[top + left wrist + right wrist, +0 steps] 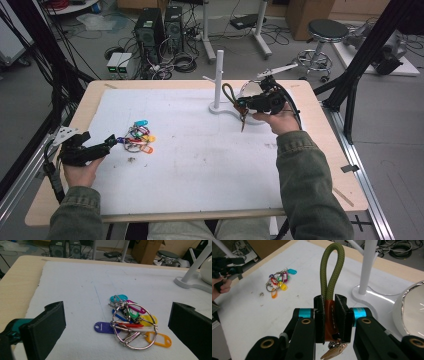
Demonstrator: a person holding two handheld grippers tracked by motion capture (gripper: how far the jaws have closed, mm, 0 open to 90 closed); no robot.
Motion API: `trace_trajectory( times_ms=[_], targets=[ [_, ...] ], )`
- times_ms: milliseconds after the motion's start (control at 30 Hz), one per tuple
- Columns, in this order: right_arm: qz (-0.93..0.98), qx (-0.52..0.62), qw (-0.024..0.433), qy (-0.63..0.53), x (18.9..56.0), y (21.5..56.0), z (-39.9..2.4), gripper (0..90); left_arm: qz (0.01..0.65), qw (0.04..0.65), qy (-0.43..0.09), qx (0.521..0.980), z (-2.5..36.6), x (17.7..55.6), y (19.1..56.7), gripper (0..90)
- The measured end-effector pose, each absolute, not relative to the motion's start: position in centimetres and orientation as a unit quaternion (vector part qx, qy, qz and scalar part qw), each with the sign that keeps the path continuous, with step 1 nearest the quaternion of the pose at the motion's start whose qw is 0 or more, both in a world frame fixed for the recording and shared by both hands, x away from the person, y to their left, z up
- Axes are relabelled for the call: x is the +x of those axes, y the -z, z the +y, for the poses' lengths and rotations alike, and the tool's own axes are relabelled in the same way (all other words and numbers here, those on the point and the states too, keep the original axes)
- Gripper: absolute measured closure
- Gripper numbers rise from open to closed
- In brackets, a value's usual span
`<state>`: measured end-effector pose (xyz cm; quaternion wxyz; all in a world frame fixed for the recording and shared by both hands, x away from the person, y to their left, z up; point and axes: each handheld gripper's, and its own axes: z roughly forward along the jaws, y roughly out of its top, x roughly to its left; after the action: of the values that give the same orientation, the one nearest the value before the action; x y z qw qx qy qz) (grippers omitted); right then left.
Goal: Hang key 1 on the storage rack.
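R gripper [329, 317] jaws clenched on brown leather tab of olive rope-loop keychain [332, 270], held near white peg stand [218, 75]. Rope probably soft, light; grip stiff tab. L gripper [117, 325] jaws released, approx. astride ring of coloured plastic key tags [132, 323] on white mat [200, 165].

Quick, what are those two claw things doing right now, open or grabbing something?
Left gripper: open, jaws wide apart around the ring of coloured key tags, not gripping it.
Right gripper: shut on the green rope keychain.

Stool [327, 31], computer towers [159, 26], cables [182, 62].
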<state>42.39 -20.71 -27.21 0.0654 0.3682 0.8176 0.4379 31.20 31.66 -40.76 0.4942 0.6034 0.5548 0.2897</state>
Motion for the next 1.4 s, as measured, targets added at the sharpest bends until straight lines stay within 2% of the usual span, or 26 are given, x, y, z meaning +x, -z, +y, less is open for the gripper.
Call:
trace_trajectory(
  times_ms=[733,1400],
  targets=[
    [0.809,0.383,0.058,-0.442,46.5,25.6,-19.0,79.2,0.554,0.493,-0.289,0.605,31.8,31.3,40.8,1.7],
    [0.798,0.406,0.039,-0.443,50.2,27.7,-19.2,79.0,0.554,0.489,-0.289,0.609,31.7,31.3,40.9,1.7]
  ],
)
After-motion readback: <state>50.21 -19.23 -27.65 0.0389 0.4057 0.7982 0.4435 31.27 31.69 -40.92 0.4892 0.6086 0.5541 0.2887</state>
